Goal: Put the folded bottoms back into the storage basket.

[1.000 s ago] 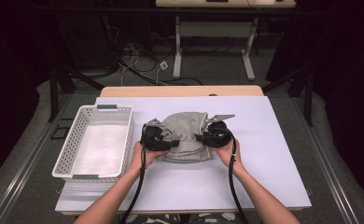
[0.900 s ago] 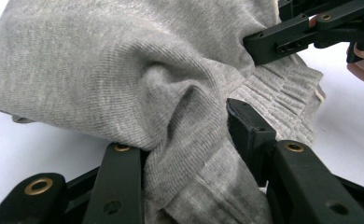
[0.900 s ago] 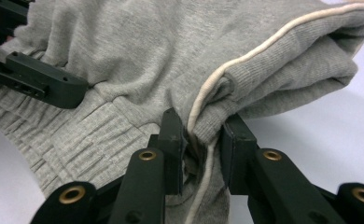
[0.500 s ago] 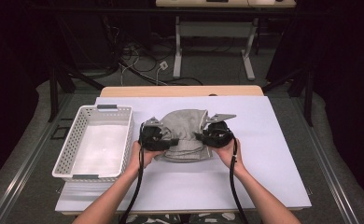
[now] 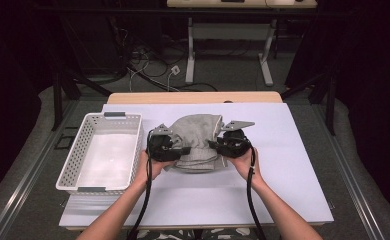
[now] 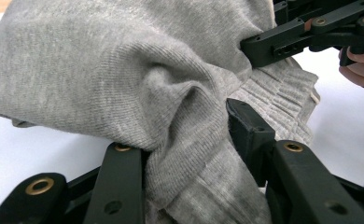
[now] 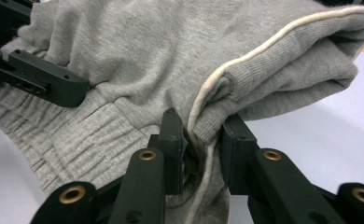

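on the white-covered desk (image 5: pixel 283 190), a crumpled grey knitted cotton garment (image 5: pixel 195 140) lies beside a white plastic mesh basket (image 5: pixel 73 165); the left hand-held gripper (image 5: pixel 185 150) pinches its left fold, the right hand-held gripper (image 5: pixel 214 145) clamps its cream-piped right edge

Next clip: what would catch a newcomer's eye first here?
A bunched grey knit garment lies mid-table on the white sheet, pinched from both sides: the left gripper and right gripper each clamp a fold of it. To the left stands a white perforated basket.
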